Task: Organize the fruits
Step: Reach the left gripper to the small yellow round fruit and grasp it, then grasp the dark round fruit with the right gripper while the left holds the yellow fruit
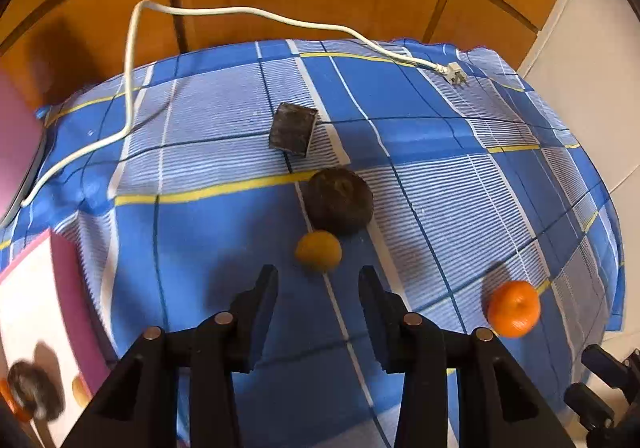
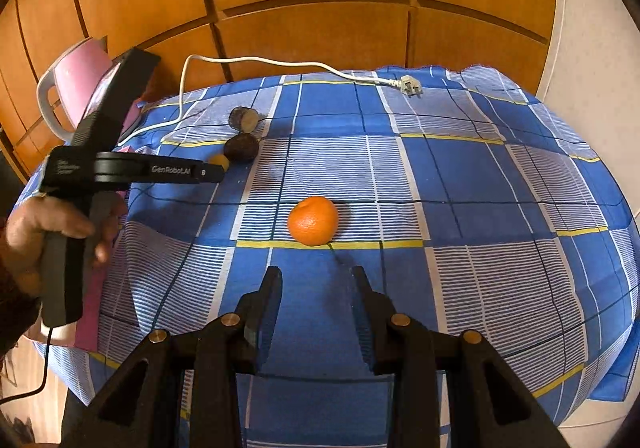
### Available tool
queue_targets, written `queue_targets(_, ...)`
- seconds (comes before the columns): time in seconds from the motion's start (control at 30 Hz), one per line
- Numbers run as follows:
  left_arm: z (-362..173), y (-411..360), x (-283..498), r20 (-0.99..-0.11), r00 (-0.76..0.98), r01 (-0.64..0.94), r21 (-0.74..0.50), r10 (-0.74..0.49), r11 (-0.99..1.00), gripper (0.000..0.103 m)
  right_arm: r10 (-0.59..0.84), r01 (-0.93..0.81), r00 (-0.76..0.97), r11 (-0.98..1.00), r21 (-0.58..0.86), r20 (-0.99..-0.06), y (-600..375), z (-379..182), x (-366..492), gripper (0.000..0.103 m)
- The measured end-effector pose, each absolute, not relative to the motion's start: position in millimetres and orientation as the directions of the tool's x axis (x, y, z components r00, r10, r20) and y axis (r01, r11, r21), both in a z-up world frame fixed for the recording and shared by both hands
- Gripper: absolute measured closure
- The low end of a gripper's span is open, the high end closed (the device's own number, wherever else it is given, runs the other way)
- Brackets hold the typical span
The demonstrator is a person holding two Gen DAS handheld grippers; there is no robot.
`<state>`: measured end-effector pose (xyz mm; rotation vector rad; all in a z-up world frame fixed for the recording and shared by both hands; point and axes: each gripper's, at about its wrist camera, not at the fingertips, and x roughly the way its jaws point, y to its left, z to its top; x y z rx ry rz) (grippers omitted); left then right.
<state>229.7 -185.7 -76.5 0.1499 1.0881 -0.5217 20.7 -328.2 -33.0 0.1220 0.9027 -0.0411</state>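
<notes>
So the left gripper (image 1: 318, 276) is hanging over the blue checked cloth (image 1: 224, 236) with its jaws apart and nothing sitting between them, pointing at a small yellow fruit (image 1: 318, 250) just past the fingertips near the middle of the left wrist frame. Right behind that, touching or nearly touching it, a dark round fruit (image 1: 340, 200) is lying, and further up a dark cut chunk (image 1: 293, 129) is resting on the cloth. An orange (image 1: 513, 308) is sitting well apart at the lower right. A white cable (image 1: 132, 59) is snaking across the top to its plug (image 1: 455, 72). A white and pink box (image 1: 40, 312) is showing at the lower left. The right gripper (image 2: 316, 274) is also standing apart and empty, aiming at that orange in the centre of its frame, not touching it. A hand (image 2: 44, 224) is gripping the left tool's handle at the left edge.
</notes>
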Motion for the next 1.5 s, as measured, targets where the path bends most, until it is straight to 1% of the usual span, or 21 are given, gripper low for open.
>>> queue_targets(0.03, -78, -187, 232, -0.871, 0.365, 0.475, -0.131, -0.330, 0.870, 0.062, 0.016, 0.090, 0.615, 0.992, 0.091, -0.788, -329, -34, 22, 0.068)
queue_targets(0.1, -81, -189, 235, -0.867, 0.354, 0.486, -0.150, -0.351, 0.861, 0.067, 0.016, 0.091, 0.609, 0.992, 0.090, -0.793, -330, -36, 23, 0.068)
queue_targets(0.17, -84, -193, 238, -0.867, 0.369, 0.487, -0.127, -0.336, 0.864, 0.078, 0.011, 0.092, 0.606, 0.992, 0.084, -0.796, -331, -37, 24, 0.068)
queue_targets(0.27, -85, -191, 236, -0.855, 0.380, 0.487, -0.138, -0.352, 0.862, 0.078, 0.007, 0.098, 0.604, 0.992, 0.083, -0.797, -333, -38, 26, 0.068)
queue_targets(0.37, -79, -178, 222, -0.846, 0.402, 0.440, -0.157, -0.350, 0.884, 0.078, 0.007, 0.102, 0.600, 0.991, 0.085, -0.800, -335, -39, 28, 0.068)
queue_targets(0.43, -75, -167, 206, -0.841, 0.396, 0.411, -0.197, -0.369, 0.890, 0.078, 0.009, 0.105, 0.605, 0.990, 0.091, -0.796, -337, -39, 28, 0.068)
queue_targets(0.63, -64, -152, 125, -0.814, 0.479, 0.444, -0.098, -0.328, 0.891, 0.078, 0.032, 0.101, 0.600, 0.988, 0.115, -0.800, -340, -38, 35, 0.068)
queue_targets(0.73, -69, -147, 105, -0.809, 0.484, 0.441, -0.104, -0.334, 0.892, 0.078, 0.062, 0.090, 0.604, 0.985, 0.145, -0.795, -341, -33, 41, 0.068)
queue_targets(0.8, -77, -148, 95, -0.810, 0.496, 0.447, -0.071, -0.313, 0.891, 0.078, 0.088, 0.068, 0.603, 0.984, 0.161, -0.793, -340, -30, 46, 0.068)
queue_targets(0.9, -84, -146, 91, -0.797, 0.508, 0.448, -0.080, -0.327, 0.890, 0.078, 0.117, 0.040, 0.599, 0.984, 0.176, -0.793, -334, -24, 54, 0.068)
queue_targets(1.0, -85, -144, 88, -0.789, 0.519, 0.451, -0.074, -0.328, 0.890, 0.078, 0.119, 0.018, 0.597, 0.987, 0.161, -0.793, -328, -19, 60, 0.068)
queue_targets(1.13, -86, -142, 83, -0.770, 0.540, 0.455, -0.074, -0.341, 0.887, 0.078, 0.163, -0.011, 0.578, 0.981, 0.192, -0.800, -322, -15, 71, 0.068)
queue_targets(1.37, -88, -135, 83, -0.748, 0.544, 0.448, -0.124, -0.380, 0.885, 0.078, 0.225, -0.052, 0.499, 0.972, 0.231, -0.837, -317, -22, 97, 0.068)
queue_targets(1.5, -88, -135, 82, -0.744, 0.548, 0.450, -0.122, -0.381, 0.885, 0.078, 0.254, -0.101, 0.478, 0.967, 0.235, -0.841, -312, -22, 115, 0.068)
